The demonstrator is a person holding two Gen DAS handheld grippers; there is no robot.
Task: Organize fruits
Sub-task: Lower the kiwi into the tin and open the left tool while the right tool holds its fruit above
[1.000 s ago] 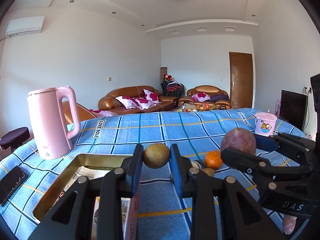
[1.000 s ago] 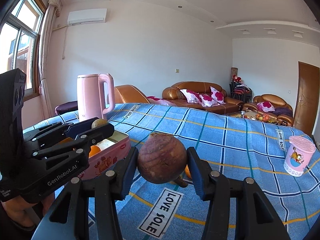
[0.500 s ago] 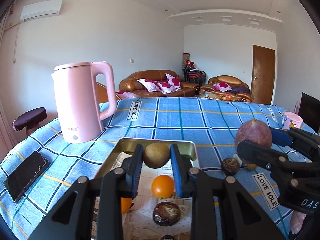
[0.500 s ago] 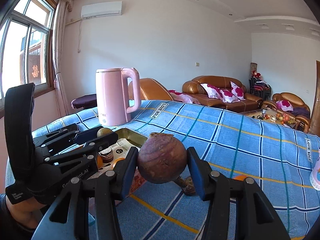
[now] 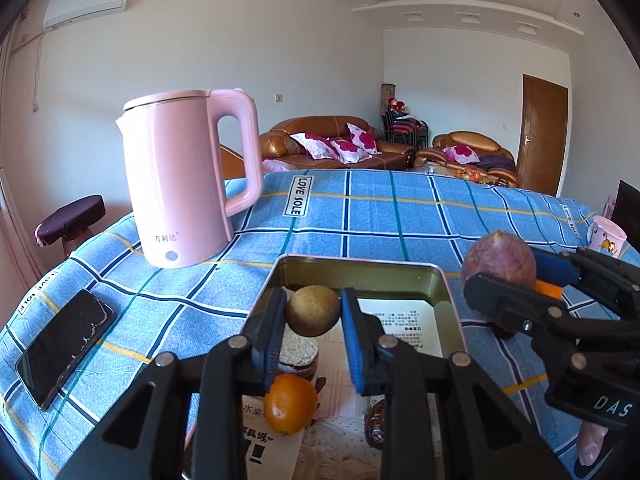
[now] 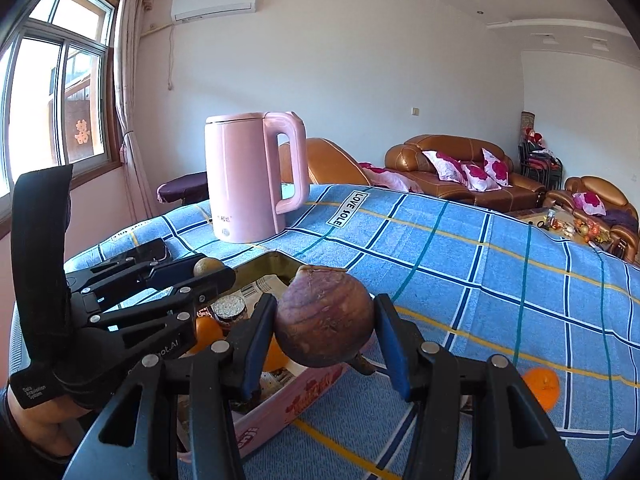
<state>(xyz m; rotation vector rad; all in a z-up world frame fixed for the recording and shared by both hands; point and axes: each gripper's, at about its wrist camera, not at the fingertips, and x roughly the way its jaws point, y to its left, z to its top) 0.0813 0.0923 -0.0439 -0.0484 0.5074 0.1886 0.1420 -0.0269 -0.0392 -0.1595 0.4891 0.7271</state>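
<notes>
Pink kettle (image 5: 180, 184) stands behind open tin (image 5: 360, 276). Left gripper (image 5: 313, 314) clamps a brown fruit (image 5: 313, 316); right gripper (image 6: 325, 320) clamps a purple fruit (image 6: 325, 316).

We see white walls (image 6: 380, 80) and a white ceiling with recessed spotlights. A sunlit window (image 6: 52, 100) with a curtain (image 6: 132, 120) stands at the left, an air conditioner (image 6: 214, 2) mounted high beside it. Brown leather sofas (image 5: 332, 140) with floral cushions line the far wall, near a brown wooden door (image 5: 542, 132).
</notes>
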